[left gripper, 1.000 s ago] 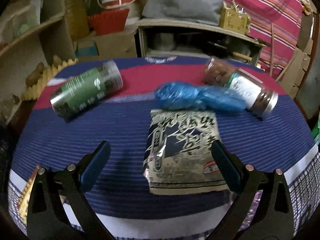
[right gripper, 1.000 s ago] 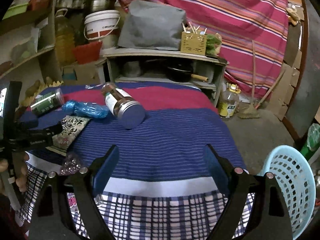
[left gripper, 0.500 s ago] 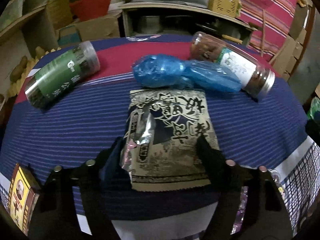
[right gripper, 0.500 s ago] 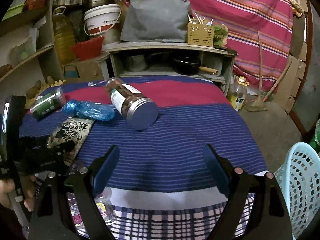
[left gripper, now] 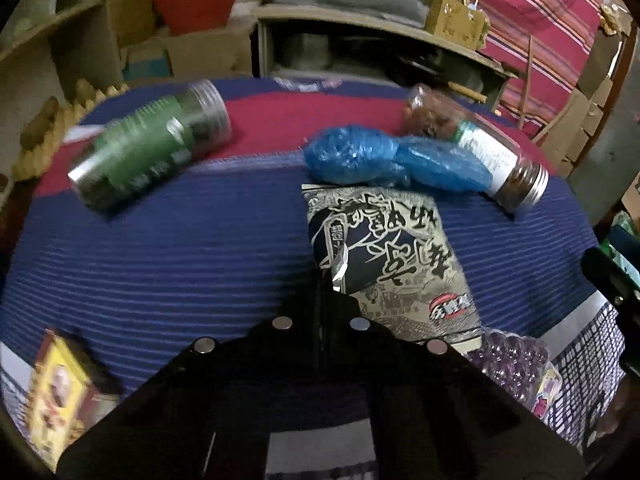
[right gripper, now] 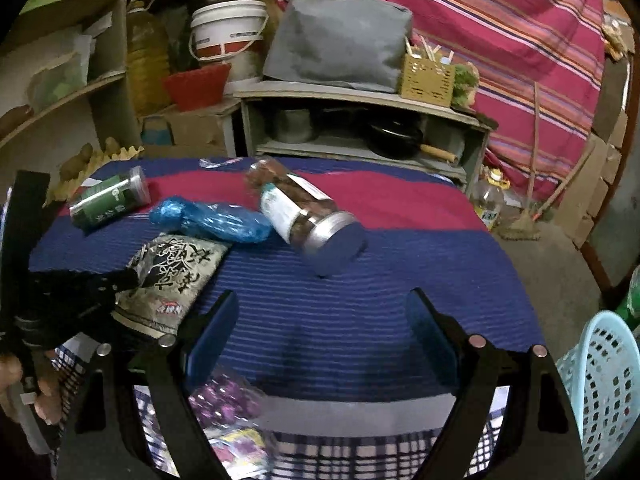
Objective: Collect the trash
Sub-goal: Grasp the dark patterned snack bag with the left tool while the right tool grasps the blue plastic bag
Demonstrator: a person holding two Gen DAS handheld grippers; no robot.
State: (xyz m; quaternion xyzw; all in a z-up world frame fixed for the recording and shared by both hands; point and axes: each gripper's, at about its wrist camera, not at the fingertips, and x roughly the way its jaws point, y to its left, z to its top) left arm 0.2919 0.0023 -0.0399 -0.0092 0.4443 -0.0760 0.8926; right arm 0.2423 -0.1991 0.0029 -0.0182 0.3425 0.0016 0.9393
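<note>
A black-and-cream snack packet [left gripper: 392, 248] lies flat on the blue striped tablecloth [left gripper: 180, 260]. My left gripper [left gripper: 322, 292] is closing tight on the packet's torn left edge, and its pads press on the foil. The right wrist view shows the same grip, with the left gripper [right gripper: 128, 278] at the packet [right gripper: 176, 276]. Behind the packet lies a crumpled blue plastic bag [left gripper: 380, 156]. My right gripper [right gripper: 322, 304] stands open over the cloth near the table's front, with nothing between its fingers.
A green-labelled jar [left gripper: 148, 148] lies at the far left, and a brown jar with a silver lid [left gripper: 480, 152] at the right. A yellow box [left gripper: 60, 392] and a purple bead bag [left gripper: 508, 360] sit at the front edge. A light-blue basket [right gripper: 600, 380] stands on the floor, right.
My left gripper went from wide open around the packet to shut on its left edge. The right gripper moved forward over the table and stayed open.
</note>
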